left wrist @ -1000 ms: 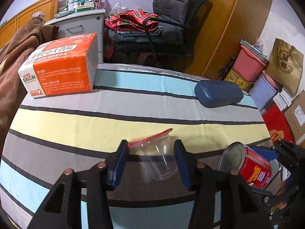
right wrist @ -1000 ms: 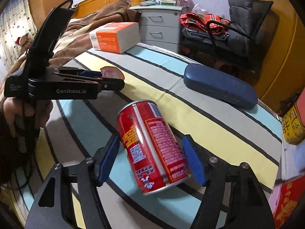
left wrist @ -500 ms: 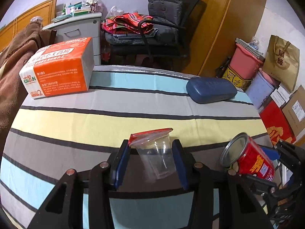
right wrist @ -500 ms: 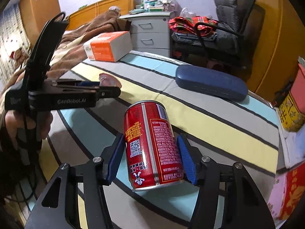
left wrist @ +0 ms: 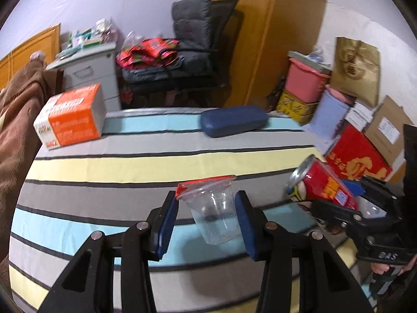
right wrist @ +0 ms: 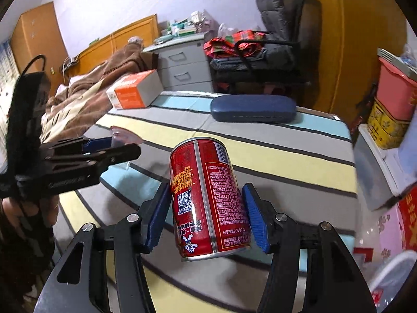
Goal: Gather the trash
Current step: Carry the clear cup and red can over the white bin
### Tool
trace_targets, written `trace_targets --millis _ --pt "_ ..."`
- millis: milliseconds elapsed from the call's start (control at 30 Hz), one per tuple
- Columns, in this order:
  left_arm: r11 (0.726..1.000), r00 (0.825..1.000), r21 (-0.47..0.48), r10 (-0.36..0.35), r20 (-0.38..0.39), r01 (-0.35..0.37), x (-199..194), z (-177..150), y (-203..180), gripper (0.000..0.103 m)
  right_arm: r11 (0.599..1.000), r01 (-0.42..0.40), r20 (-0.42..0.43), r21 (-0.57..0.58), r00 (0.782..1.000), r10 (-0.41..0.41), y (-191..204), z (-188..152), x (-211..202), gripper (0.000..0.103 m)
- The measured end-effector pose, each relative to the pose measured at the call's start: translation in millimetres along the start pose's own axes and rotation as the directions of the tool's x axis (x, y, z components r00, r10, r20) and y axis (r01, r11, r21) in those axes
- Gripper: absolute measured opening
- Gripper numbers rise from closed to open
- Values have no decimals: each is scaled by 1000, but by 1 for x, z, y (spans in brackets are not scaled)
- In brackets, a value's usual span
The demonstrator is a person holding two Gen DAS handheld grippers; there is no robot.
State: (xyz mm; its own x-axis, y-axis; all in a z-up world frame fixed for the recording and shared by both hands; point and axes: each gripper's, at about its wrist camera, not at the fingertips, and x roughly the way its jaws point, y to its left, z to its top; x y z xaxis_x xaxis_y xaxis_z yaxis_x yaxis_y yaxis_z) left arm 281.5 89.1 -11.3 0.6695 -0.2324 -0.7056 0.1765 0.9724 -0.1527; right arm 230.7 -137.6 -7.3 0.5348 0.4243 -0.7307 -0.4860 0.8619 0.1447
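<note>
I have both pieces lifted clear of the striped counter: my left hand-held gripper grasps the clear plastic cup, my right hand-held gripper clamps the red can. Next, I'd carry them to a bin, likely right.

A table covered with a cloth striped in grey, yellow and pale blue was seen in the foreground. Behind it, a grey drawer cabinet was set against a pale wall, its top cluttered with small items. Beside it, a dark padded chair was piled with red patterned fabric. A wooden wardrobe was placed to the right, with stacked boxes and a pink bin below. A brown blanket was draped at the left.
</note>
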Motion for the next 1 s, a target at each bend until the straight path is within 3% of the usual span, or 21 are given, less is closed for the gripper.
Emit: trace_targets --millis 533,1000 --pt "987 990 134 -102 100 88 -76 -12 -87 47 991 77 128 108 988 -90 -22 -32 -87 58" --pt "943 969 268 -228 92 196 -100 -30 -186 47 952 207 183 224 951 -250 -51 -74 -149 58"
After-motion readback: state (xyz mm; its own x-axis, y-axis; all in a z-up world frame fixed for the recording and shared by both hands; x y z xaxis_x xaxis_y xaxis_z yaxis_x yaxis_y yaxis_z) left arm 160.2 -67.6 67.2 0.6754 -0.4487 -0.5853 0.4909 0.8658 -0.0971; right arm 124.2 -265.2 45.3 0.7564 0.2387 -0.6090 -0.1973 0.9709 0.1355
